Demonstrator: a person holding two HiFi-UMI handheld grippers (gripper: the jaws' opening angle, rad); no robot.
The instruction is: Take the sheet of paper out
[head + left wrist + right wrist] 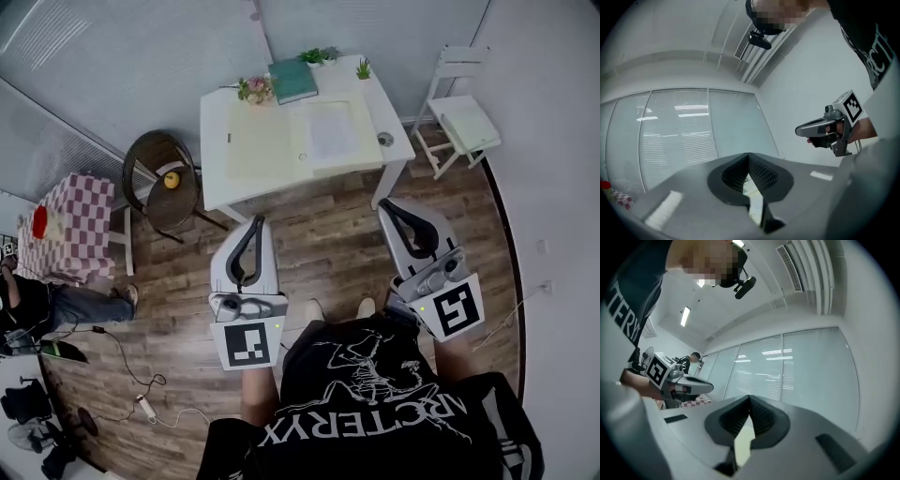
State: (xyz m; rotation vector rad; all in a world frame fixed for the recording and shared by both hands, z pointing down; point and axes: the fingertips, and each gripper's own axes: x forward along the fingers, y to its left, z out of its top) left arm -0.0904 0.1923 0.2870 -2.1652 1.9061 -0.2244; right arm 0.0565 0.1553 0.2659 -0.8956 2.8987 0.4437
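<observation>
A white sheet of paper (331,131) lies on a pale yellow folder (258,142) on the white table (398,150) ahead of me. Both grippers hang in the air near my body, well short of the table. My left gripper (255,223) is shut with nothing between its jaws, and its closed tips show in its own view (749,157). My right gripper (386,206) is likewise shut and empty, tips together (750,399). Each gripper view catches the other gripper at its side: the right gripper (806,130) and the left gripper (705,386).
A green book (292,80), a flower pot (255,89) and a small plant (363,68) stand along the table's far edge. A white chair (464,117) is at the right, a round dark stool (169,183) and a checkered table (66,225) at the left. Wooden floor lies between me and the table.
</observation>
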